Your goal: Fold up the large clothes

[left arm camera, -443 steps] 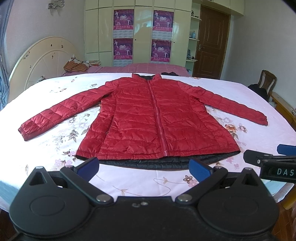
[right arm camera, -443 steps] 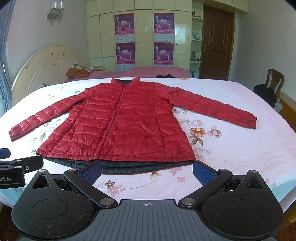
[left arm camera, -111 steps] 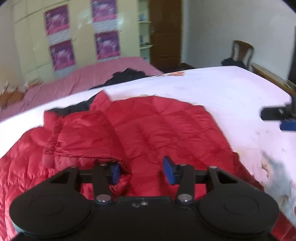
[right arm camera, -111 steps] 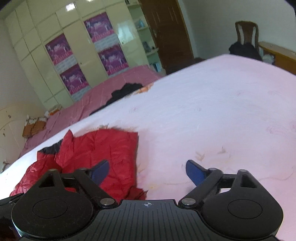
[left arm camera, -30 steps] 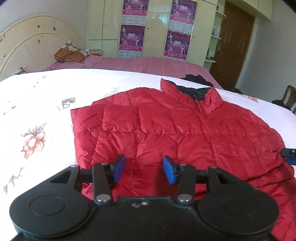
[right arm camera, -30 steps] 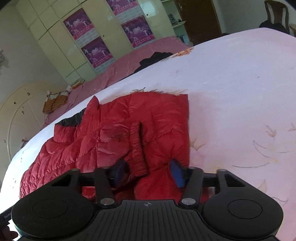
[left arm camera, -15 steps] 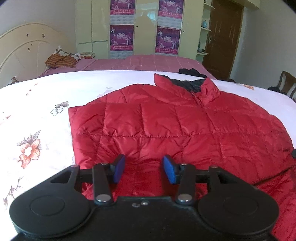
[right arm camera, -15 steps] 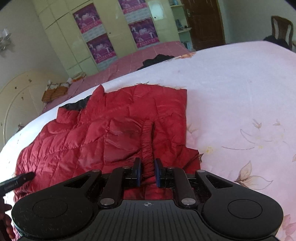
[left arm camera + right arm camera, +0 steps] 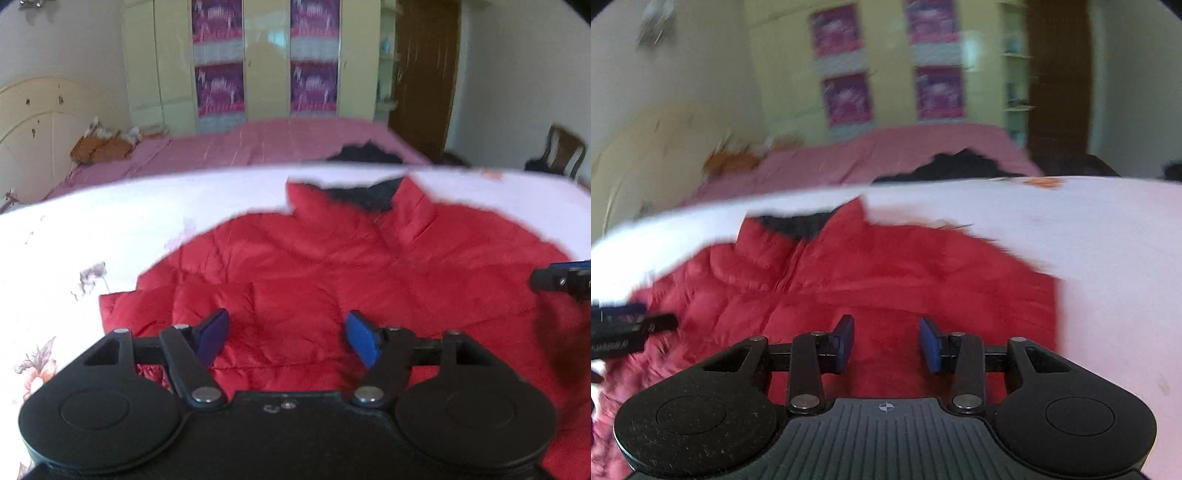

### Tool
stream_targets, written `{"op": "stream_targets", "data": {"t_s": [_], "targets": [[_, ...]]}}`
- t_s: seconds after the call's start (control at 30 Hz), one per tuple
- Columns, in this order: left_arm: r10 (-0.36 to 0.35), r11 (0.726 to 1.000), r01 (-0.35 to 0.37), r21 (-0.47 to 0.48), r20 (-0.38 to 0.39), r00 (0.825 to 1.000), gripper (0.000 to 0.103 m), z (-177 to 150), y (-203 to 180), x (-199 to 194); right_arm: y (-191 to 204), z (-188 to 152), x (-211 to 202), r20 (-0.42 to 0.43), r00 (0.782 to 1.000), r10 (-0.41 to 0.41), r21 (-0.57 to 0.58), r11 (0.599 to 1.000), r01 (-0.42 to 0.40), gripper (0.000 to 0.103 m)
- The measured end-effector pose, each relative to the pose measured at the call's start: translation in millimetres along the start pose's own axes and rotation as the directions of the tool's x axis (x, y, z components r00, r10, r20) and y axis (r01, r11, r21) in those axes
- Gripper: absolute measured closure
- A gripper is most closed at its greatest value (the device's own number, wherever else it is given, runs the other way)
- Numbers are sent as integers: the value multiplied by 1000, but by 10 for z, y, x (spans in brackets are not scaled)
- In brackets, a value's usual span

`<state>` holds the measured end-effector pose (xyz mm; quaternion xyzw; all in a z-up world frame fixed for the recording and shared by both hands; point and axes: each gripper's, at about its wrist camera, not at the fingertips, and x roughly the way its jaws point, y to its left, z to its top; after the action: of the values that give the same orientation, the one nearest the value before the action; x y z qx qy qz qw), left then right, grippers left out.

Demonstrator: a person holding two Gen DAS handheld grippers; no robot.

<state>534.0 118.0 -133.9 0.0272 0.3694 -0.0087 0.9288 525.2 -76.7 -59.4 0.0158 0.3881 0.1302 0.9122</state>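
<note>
red quilted down jacket (image 9: 332, 266): lies flat on the white floral bedsheet (image 9: 92, 240), front up, collar toward the far edge of the bed, black lining (image 9: 369, 192) showing inside the open collar. both sleeves are folded in over the body, so the outline reads as a rough block with a straight left edge and a straight right edge (image 9: 1049, 295). the right wrist view is blurred, and seam detail there cannot be read.

left gripper (image 9: 288, 338): blue pads set apart at a middling width, nothing between them, poised over the near left part of the jacket. whether the pads (image 9: 212, 334) touch the fabric cannot be told. it shows also at the left edge of the right wrist view (image 9: 631, 325), low over the jacket.

right gripper (image 9: 886, 345): blue pads parted, narrower than the left pair, nothing pinched between them, red fabric showing through the gap. it sits over the near right part of the jacket. its tip enters the left wrist view at the right edge (image 9: 561, 280), just above the fabric.

pink bedspread (image 9: 240, 147): a second bed beyond the white one, with a dark garment (image 9: 365, 153) heaped on its near edge.

cream wardrobe (image 9: 266, 62): against the far wall, four purple posters (image 9: 218, 88) on its doors.

brown door (image 9: 424, 77): right of the wardrobe.

wooden chair (image 9: 565, 151): far right, beside the wall.
</note>
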Motion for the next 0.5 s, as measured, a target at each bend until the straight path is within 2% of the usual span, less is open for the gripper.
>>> {"op": "stream_targets", "data": {"t_s": [0.03,0.1,0.2,0.23,0.3,0.33,0.4,0.47,0.5], "targets": [[12,1000,-12,-5,-21,1000,25,-22,45,98,16,-22,197,-54,998,-31,-20,999,30,63],[10,999,-11,-40,-21,1000,22,-75,157,169,-47,-39,351,-52,998,-33,-7,999,33,63],[7,999,-7,-48,-12,1000,23,-100,221,90,-36,-23,287,-43,998,-49,-20,999,48,63],[4,998,-4,-56,-1,1000,28,-105,236,22,-52,-29,215,-29,998,-59,-4,998,59,63],[-19,997,22,-79,39,999,29,-133,253,-167,-20,-33,42,12,997,-72,0,997,72,61],[-28,996,33,-80,58,998,29,-152,240,-248,-10,-49,-55,35,996,-76,-8,997,76,43],[-23,998,28,-57,87,996,28,-219,179,-423,-15,-141,-285,103,991,-83,-21,996,85,17],[-42,997,48,-54,110,993,28,-301,137,-541,-61,-207,-407,91,992,-83,-14,996,85,17],[-50,997,55,-49,110,993,28,-328,118,-550,-106,-249,-414,71,995,-72,-1,997,72,21]]}}
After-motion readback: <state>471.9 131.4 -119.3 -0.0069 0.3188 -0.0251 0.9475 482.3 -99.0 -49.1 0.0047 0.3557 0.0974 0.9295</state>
